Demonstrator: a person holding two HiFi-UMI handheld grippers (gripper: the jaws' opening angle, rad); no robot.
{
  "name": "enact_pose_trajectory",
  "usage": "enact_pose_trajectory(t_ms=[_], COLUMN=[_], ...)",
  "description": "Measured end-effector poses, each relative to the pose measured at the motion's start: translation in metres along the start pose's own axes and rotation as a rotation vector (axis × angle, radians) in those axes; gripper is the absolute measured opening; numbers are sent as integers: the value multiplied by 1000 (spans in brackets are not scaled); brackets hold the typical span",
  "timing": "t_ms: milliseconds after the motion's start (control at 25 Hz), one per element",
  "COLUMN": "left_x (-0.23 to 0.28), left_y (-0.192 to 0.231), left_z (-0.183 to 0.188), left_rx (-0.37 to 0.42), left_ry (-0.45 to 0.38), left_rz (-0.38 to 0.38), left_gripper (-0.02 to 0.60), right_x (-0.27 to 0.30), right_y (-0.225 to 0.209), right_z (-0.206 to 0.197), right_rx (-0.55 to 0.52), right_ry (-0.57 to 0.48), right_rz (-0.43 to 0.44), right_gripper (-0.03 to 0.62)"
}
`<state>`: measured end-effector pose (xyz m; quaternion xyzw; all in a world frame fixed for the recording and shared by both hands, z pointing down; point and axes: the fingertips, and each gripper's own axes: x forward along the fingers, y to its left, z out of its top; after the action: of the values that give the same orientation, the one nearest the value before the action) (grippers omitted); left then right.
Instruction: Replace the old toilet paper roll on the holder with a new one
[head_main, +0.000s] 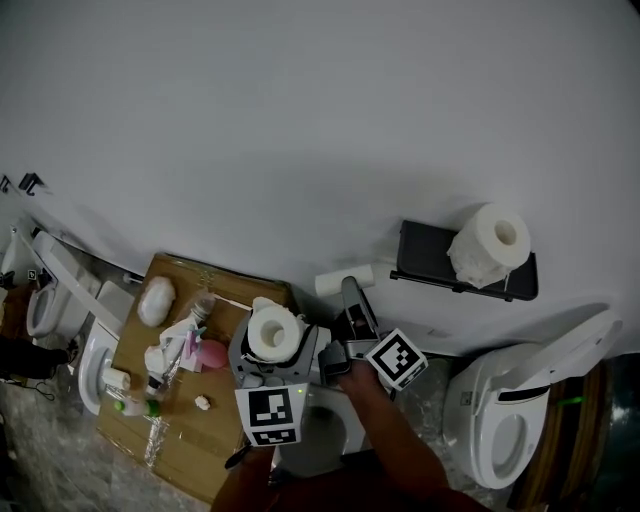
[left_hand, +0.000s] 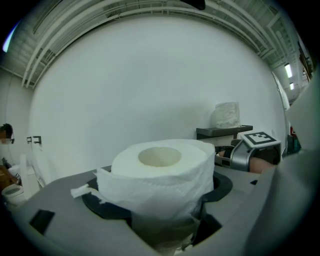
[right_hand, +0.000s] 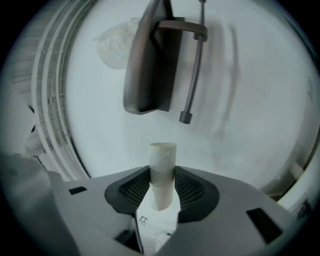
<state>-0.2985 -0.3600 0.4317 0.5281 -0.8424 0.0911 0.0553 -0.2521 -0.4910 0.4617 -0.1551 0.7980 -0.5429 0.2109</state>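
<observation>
New roll (left_hand: 160, 172) is clamped across its soft sides in the left gripper (head_main: 273, 338), core up. It looks light and squashy with a loose tail, so squeeze the outer wrap gently and leave the core free for the bar. Right gripper (right_hand: 162, 192) pinches the empty cardboard tube (right_hand: 162, 165), which should crush easily. Wall holder (right_hand: 150, 65) is ahead, bar (right_hand: 192, 70) bare. A spare roll (head_main: 490, 245) sits on its shelf top, toilet (head_main: 520, 400) below.

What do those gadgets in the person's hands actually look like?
Each hand-held gripper, left and right, has a broad grey body and two black pads at its jaws; the right one's show a mesh texture. Each carries a white cube printed with black square markers. No sleeves or cables show.
</observation>
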Motion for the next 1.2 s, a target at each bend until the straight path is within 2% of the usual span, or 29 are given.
enact_pose_trajectory(t_ms=[80, 200, 360, 440, 560, 720, 800, 1040, 1200], left_x=[-1, -1, -2, -2, -1, -2, -1, 27, 51], left_y=[0, -3, -9, -15, -26, -44, -52, -72, -79], left_z=[1, 1, 2, 1, -1, -2, -1, 4, 9], left_rx=[-3, -3, 15, 15, 15, 22, -7, -285, -511], left_ry=[-4, -11, -22, -24, -22, -20, -17, -32, -67], left_rz=[0, -8, -13, -24, -54, -94, -116, -206, -250], left_gripper=[430, 430, 430, 430, 430, 430, 430, 430, 430], right_x=[-7, -19, -41, -53, -68, -85, -94, -117, -126], right_y=[9, 24, 33, 30, 26, 24, 22, 12, 13], right_z=[-3, -11, -16, -16, -14, -5, 2, 31, 49], right_rx=[-171, -498, -922, -1050, -1110, -1125, -1121, -1123, -1130], right_ry=[25, 83, 151, 180, 191, 175, 165, 120, 93], right_rz=[-14, -57, -215, -279, -335, -366, -382, -429, -447], right_gripper=[161, 161, 161, 161, 161, 161, 161, 161, 161])
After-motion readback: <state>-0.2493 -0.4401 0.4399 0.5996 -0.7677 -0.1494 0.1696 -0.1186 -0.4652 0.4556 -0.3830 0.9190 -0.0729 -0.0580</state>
